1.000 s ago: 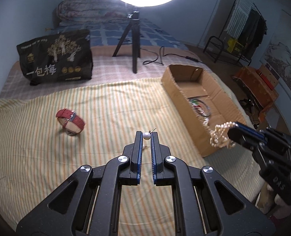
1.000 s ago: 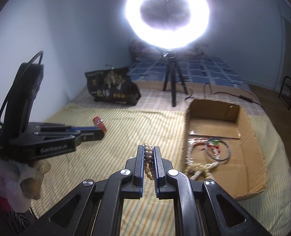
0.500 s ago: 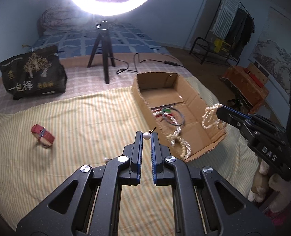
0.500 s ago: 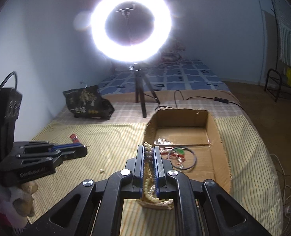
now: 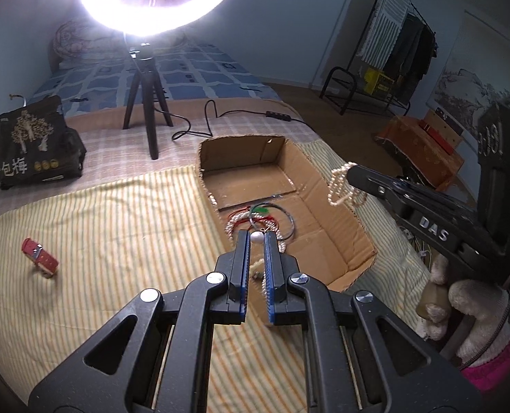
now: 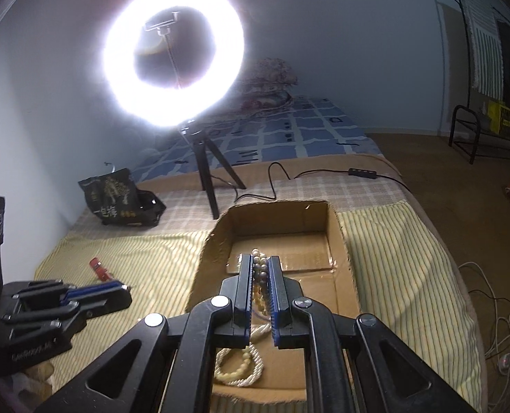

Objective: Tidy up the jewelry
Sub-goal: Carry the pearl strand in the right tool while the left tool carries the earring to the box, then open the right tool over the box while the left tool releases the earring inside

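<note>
My left gripper [image 5: 257, 237] is shut on a small white pearl earring [image 5: 257, 237] and hangs over the near left wall of an open cardboard box [image 5: 337, 186] on the striped bed cover. Inside the box lie a pearl strand, a red cord and a metal bangle [image 5: 272, 220]. My right gripper [image 6: 259, 261] is shut on a cream bead bracelet [image 6: 259, 264], whose loops hang down over the box [image 6: 341, 241]; it also shows at the right of the left wrist view [image 5: 344, 186]. A red watch strap [image 5: 39, 256] lies on the cover far left.
A ring light on a black tripod [image 5: 144, 103] stands behind the box, its cable trailing right. A black printed bag [image 5: 27, 144] sits at the back left. Past the bed's right edge are a floor, a clothes rack [image 5: 392, 55] and an orange box.
Both grippers have moved toward the box. The left gripper now hangs over its near wall with the earring. The right gripper is now over the box interior with the bracelet.
</note>
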A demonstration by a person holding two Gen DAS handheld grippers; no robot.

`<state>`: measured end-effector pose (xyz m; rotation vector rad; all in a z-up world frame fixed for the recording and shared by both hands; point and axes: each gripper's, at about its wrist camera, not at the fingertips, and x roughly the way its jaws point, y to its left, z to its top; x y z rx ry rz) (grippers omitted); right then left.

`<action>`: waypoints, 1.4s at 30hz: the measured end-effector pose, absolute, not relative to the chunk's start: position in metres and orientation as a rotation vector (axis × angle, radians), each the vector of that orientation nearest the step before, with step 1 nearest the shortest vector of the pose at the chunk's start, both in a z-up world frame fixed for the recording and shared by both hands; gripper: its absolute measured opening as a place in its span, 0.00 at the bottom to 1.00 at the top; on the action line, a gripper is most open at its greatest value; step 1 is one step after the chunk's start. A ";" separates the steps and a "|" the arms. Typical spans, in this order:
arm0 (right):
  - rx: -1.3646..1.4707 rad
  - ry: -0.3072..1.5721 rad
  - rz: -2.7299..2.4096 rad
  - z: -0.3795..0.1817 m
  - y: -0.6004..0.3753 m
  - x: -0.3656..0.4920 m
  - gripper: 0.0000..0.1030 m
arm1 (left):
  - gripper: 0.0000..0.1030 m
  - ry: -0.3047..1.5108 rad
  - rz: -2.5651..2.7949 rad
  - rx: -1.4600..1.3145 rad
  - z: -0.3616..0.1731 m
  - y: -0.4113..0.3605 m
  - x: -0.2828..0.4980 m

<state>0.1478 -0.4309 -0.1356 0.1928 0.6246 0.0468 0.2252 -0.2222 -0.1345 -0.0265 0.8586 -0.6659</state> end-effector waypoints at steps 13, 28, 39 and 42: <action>0.236 0.653 0.020 -0.154 -0.450 0.192 0.06 | 0.06 0.860 -0.682 -0.004 -0.142 -0.254 0.229; 0.246 0.659 0.021 -0.162 -0.452 0.200 0.36 | 0.06 0.861 -0.698 0.008 -0.147 -0.269 0.231; 0.213 0.616 -0.035 -0.151 -0.448 0.195 0.95 | 0.67 0.828 -0.684 0.025 -0.143 -0.268 0.226; 0.206 0.602 -0.052 -0.148 -0.448 0.193 1.00 | 0.69 0.836 -0.674 0.031 -0.144 -0.267 0.226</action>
